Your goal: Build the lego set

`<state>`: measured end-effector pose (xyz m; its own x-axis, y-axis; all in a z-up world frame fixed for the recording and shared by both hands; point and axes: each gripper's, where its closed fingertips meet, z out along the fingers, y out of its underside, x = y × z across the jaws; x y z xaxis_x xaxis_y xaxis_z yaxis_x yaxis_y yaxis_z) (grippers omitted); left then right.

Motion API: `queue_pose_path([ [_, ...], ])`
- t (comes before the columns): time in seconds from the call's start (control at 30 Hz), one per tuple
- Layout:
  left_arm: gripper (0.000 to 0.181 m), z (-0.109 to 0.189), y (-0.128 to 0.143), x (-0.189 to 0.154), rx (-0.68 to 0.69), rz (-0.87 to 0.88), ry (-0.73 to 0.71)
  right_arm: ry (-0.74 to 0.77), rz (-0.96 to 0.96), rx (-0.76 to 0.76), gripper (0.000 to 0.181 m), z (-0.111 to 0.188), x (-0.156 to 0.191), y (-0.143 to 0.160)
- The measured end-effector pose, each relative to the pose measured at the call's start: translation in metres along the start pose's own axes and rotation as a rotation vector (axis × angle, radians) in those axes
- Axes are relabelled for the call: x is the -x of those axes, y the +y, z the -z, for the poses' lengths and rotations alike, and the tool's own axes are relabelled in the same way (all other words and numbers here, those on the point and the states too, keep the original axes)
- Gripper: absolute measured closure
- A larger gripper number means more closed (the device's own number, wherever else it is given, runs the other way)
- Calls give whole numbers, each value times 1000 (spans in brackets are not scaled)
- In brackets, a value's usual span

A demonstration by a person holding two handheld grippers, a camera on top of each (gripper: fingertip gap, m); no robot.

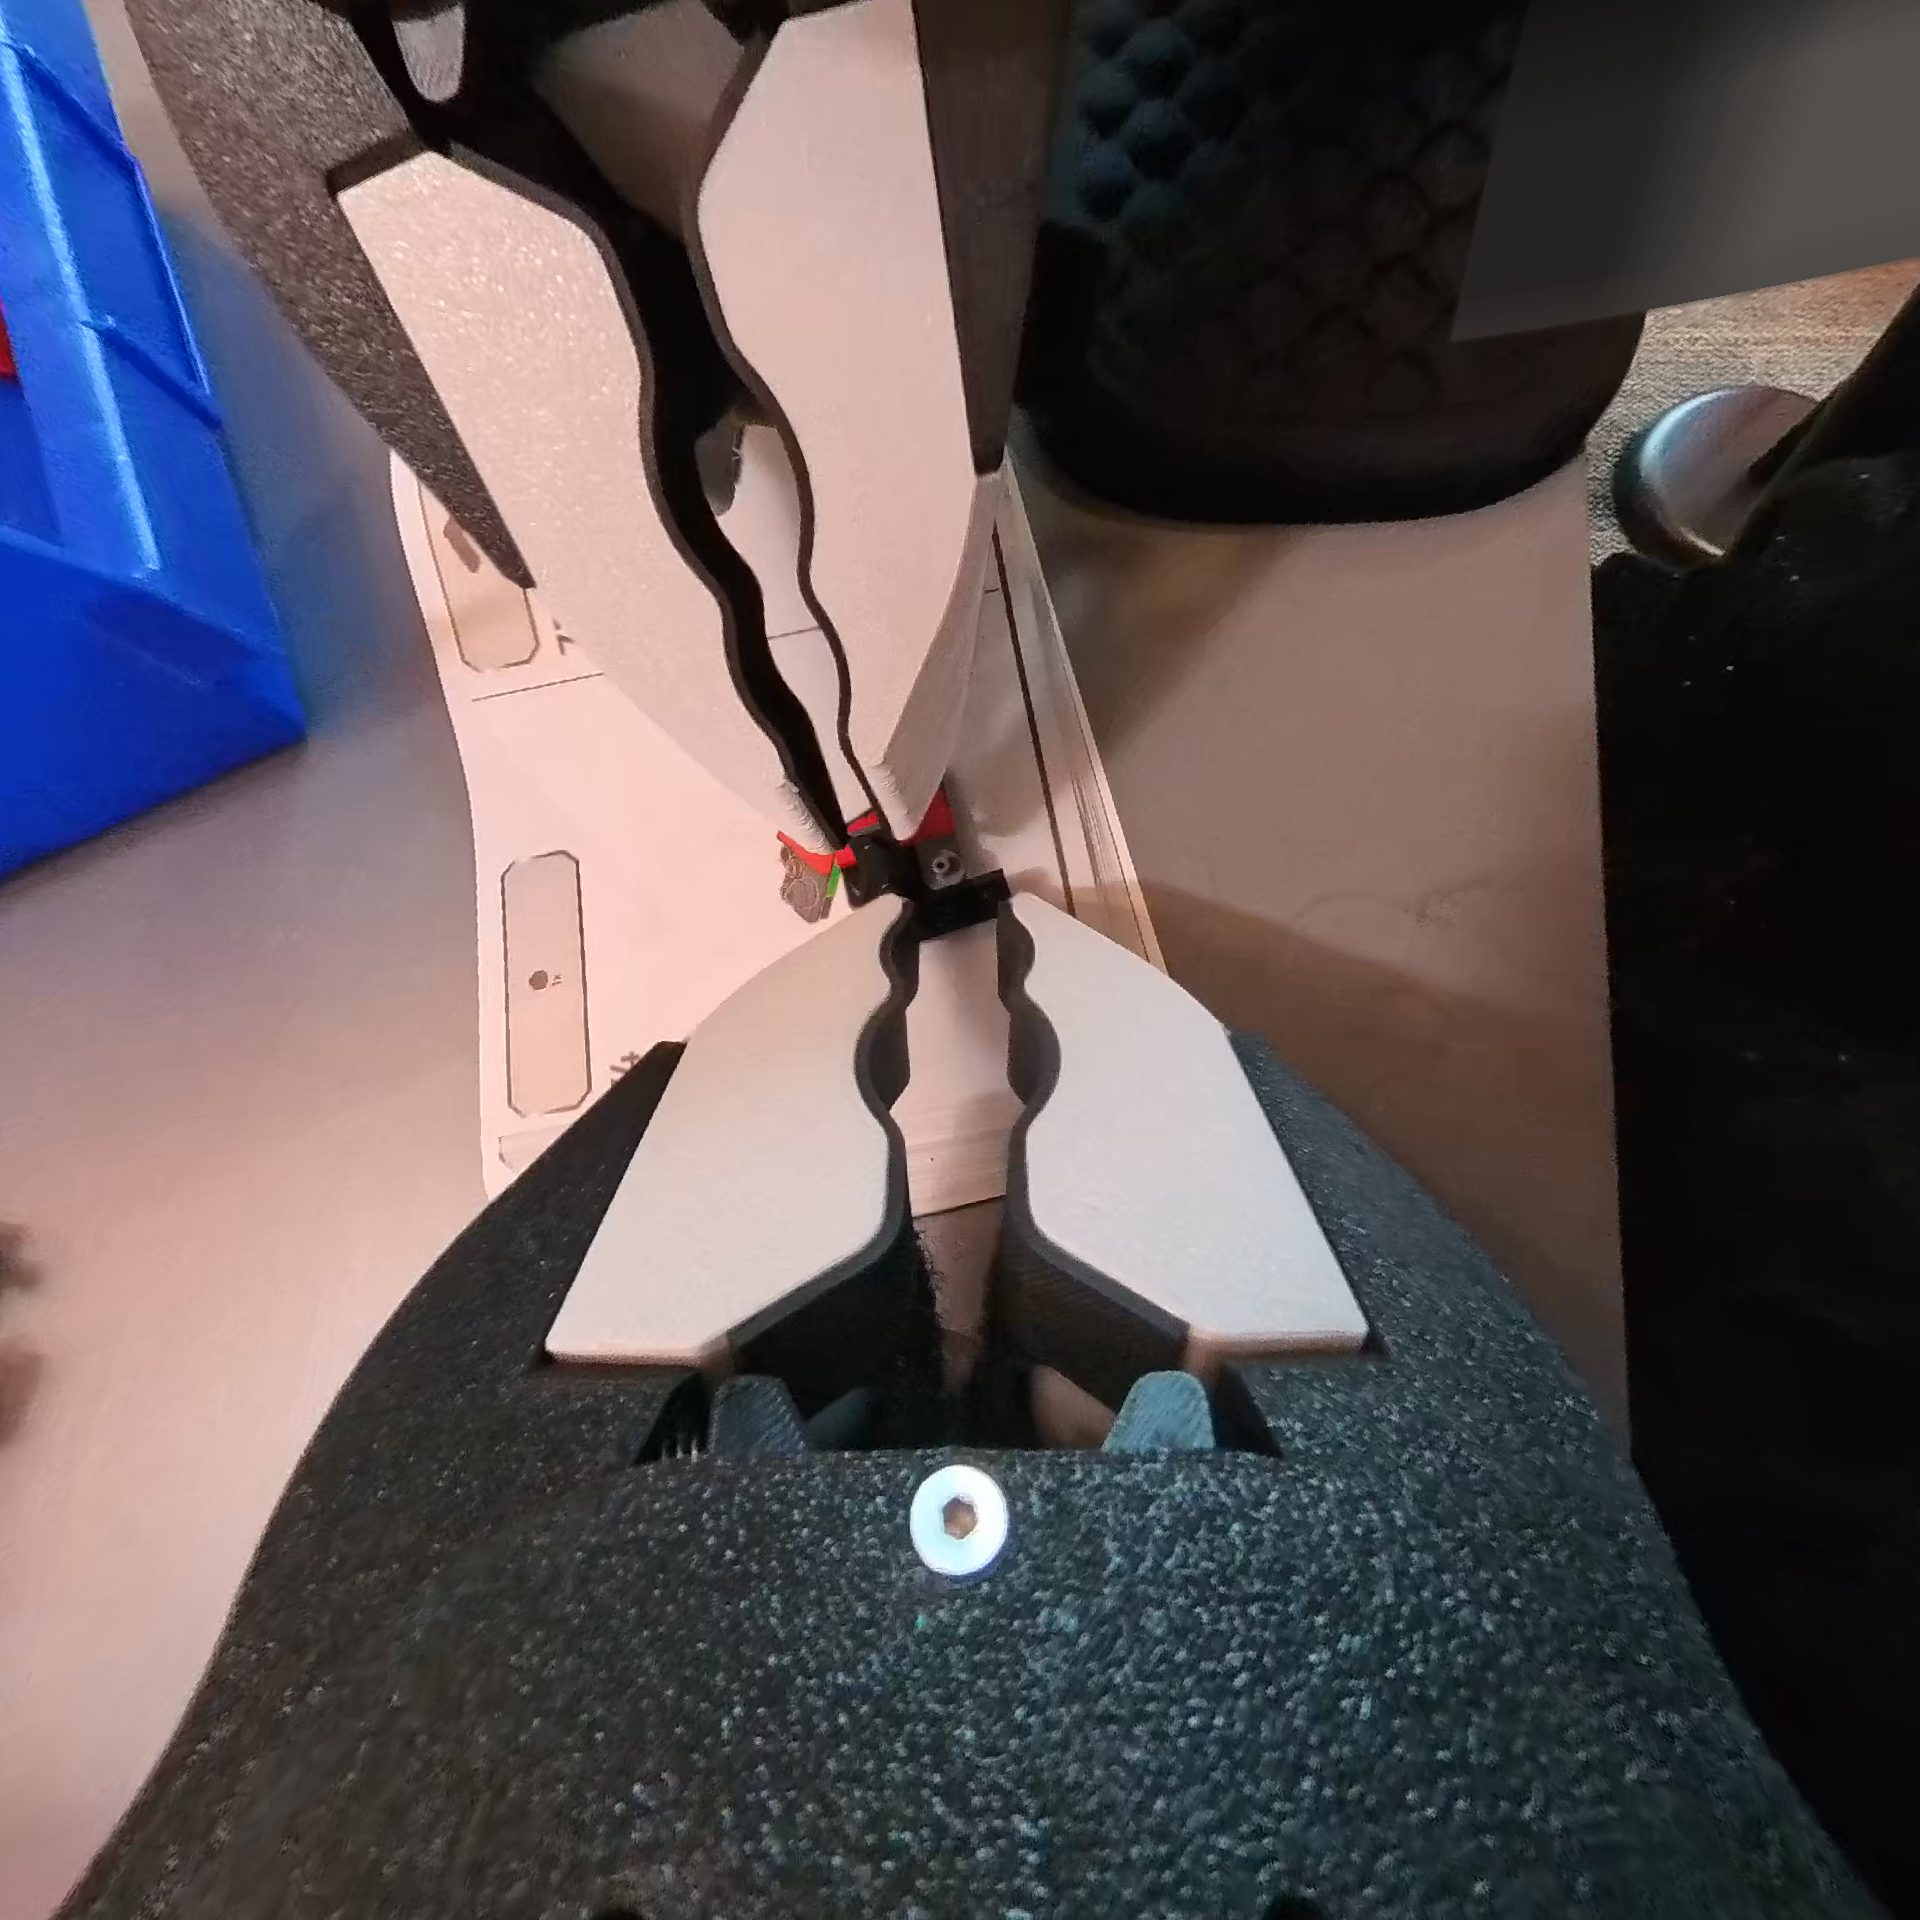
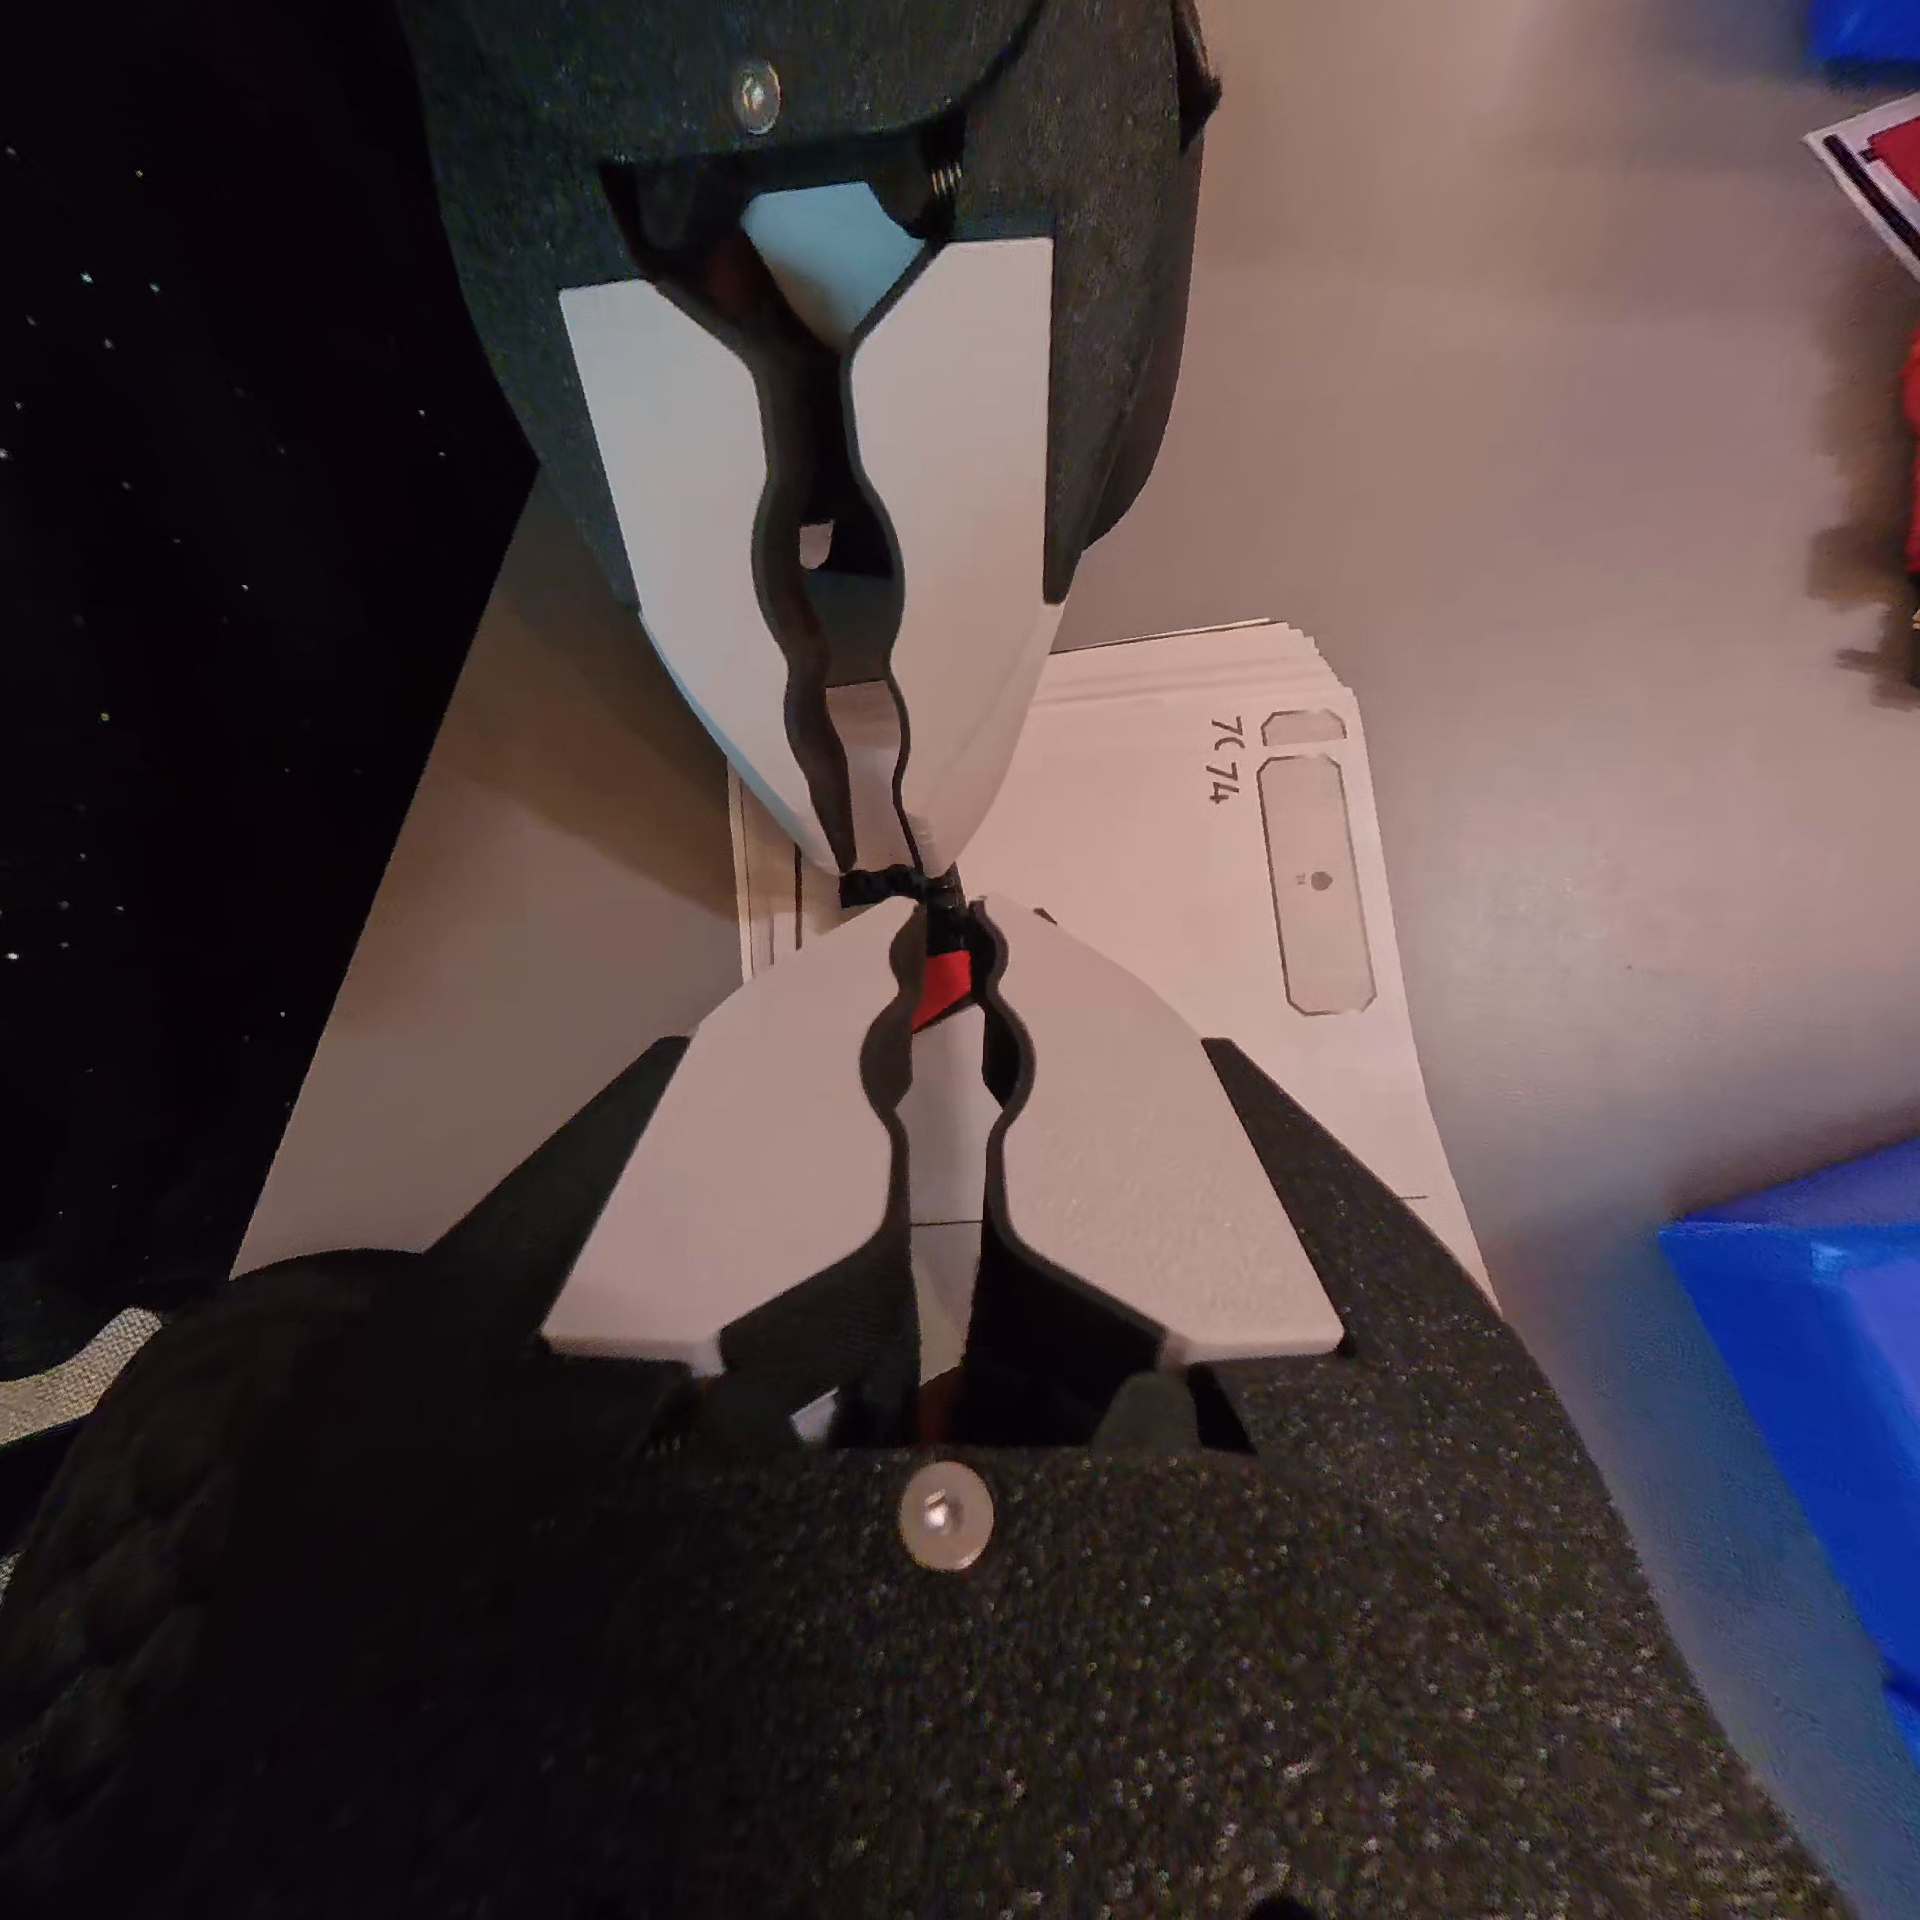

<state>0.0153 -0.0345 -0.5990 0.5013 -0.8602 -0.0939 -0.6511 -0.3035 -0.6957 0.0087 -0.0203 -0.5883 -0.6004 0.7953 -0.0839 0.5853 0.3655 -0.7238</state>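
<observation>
In the left wrist view my left gripper [image 1: 951, 914] is shut on a small black lego piece [image 1: 961, 899]. My right gripper [image 1: 868, 816] comes in from above, tip to tip with it, shut on a small red, black and green lego assembly [image 1: 816, 850]. The black piece touches the assembly. In the right wrist view my right gripper [image 2: 940, 920] grips the red part of the assembly [image 2: 940, 982], and the left gripper [image 2: 883, 847] holds the black piece [image 2: 883, 886] against it. Both are held just above the open instruction booklet [image 2: 1195, 935].
The booklet [image 1: 644, 790] lies on a light table near its edge. A blue parts bin [image 1: 104, 520] stands on the table and also shows in the right wrist view [image 2: 1818, 1403]. Loose red pieces [image 2: 1907, 436] lie far off. A dark chair [image 1: 1299, 260] stands past the table edge. Less than 4 cm separates the two grippers' tips.
</observation>
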Motion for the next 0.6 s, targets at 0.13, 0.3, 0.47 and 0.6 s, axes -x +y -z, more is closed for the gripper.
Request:
queue_pose_path([
  [0.13,168,0,-2,1,-10,11,9,6,-5,26,181,-1,-1,6],
  [0.3,169,0,-5,3,-22,-2,1,9,-4,50,181,-2,-2,13],
  [0.47,168,4,-4,6,-19,-11,-10,-27,-17,21,165,3,5,12],
  [0.6,174,10,-2,12,-13,-4,-24,-7,-2,36,154,2,3,16],
])
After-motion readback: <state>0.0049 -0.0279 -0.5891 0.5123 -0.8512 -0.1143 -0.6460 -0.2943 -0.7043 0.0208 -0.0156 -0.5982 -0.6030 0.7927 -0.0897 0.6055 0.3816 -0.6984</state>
